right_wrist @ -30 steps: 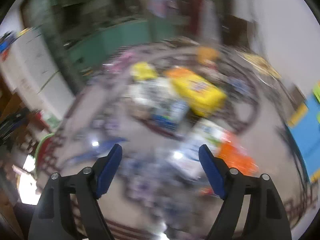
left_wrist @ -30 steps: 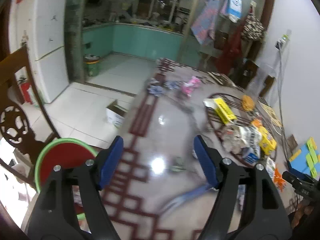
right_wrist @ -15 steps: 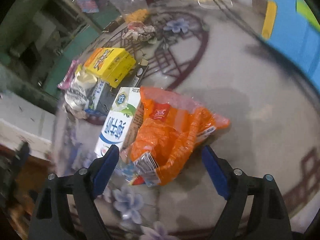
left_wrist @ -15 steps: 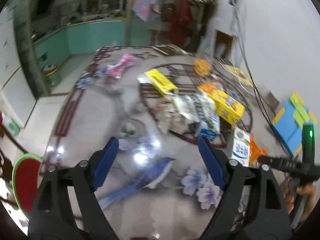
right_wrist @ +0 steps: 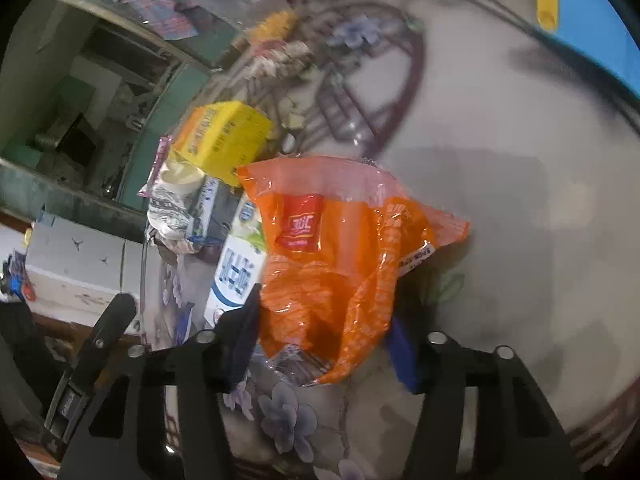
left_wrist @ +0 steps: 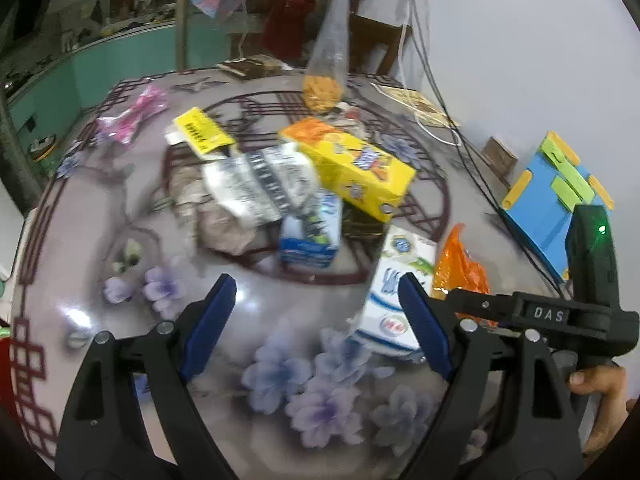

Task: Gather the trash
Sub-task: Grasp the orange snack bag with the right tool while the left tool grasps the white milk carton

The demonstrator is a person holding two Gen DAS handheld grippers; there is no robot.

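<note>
Trash lies on a round flowered table [left_wrist: 248, 380]. An orange plastic snack bag [right_wrist: 340, 256] lies between the fingers of my right gripper [right_wrist: 326, 332], whose jaws stand around its near end and touch its sides. The bag also shows in the left wrist view [left_wrist: 460, 264]. A white and blue milk carton [left_wrist: 394, 296] lies left of it [right_wrist: 236, 272]. My left gripper [left_wrist: 318, 320] is open and empty above the table, just left of the carton. A yellow box [left_wrist: 352, 164], a silver wrapper [left_wrist: 260, 184] and a small blue carton [left_wrist: 310, 228] lie beyond.
A yellow packet [left_wrist: 202, 130], a pink wrapper [left_wrist: 134, 116] and a clear bag with orange snacks [left_wrist: 324, 80] lie at the far side. A blue and green board [left_wrist: 556, 196] and cables [left_wrist: 452, 128] are at the right by the wall.
My left gripper swung from the floor and red bin to the table's trash. My right gripper moved in on the orange bag and its jaws narrowed around it.
</note>
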